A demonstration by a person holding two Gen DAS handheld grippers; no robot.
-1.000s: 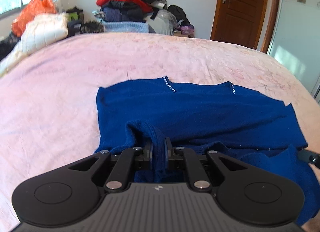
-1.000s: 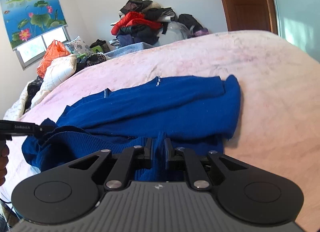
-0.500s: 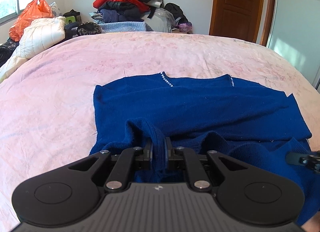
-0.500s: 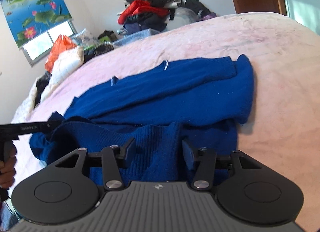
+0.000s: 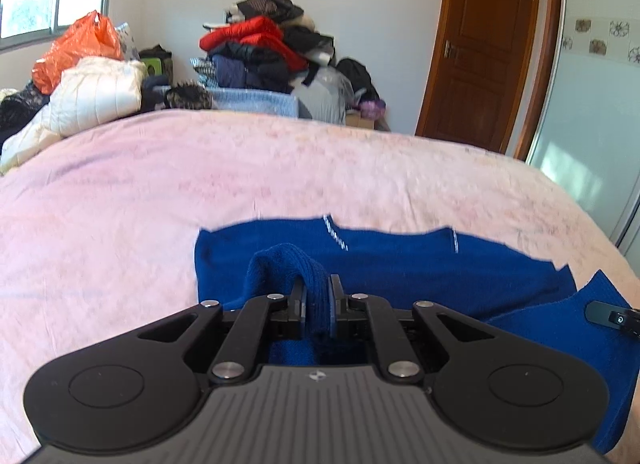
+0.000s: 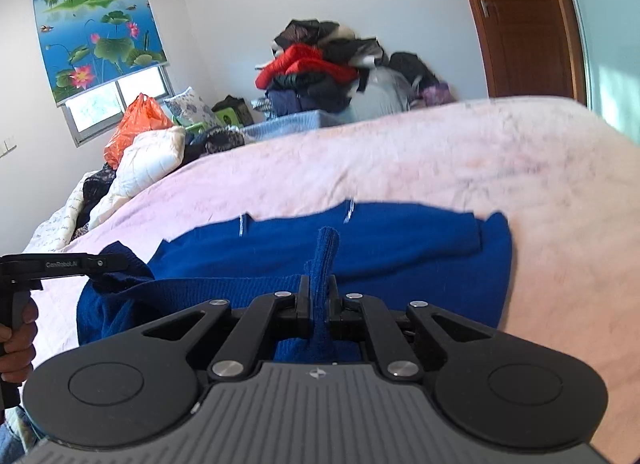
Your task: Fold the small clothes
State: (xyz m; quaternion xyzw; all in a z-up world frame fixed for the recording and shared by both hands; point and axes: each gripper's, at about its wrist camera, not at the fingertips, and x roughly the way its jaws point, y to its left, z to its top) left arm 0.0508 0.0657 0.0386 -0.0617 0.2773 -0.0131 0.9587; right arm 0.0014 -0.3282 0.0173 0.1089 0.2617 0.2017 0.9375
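Observation:
A dark blue knit sweater (image 5: 400, 260) lies spread on the pink bed; it also shows in the right wrist view (image 6: 400, 240). My left gripper (image 5: 318, 296) is shut on a fold of its near hem, lifted off the bed. My right gripper (image 6: 319, 296) is shut on another fold of the same hem, which sticks up between the fingers. The left gripper shows at the left edge of the right wrist view (image 6: 100, 264), and the right gripper's tip at the right edge of the left wrist view (image 5: 612, 318), both holding the raised hem.
The pink bedspread (image 5: 200, 191) stretches far ahead. A pile of clothes (image 5: 272, 51) stands beyond the bed's far edge. A white quilt (image 5: 96, 95) and an orange bag (image 5: 80, 47) lie at the far left. A wooden door (image 5: 480, 51) is at the far right.
The right gripper, open half a second ago, has shut on the hem. Both grippers have lifted the near hem up and forward, so less of the sweater shows flat.

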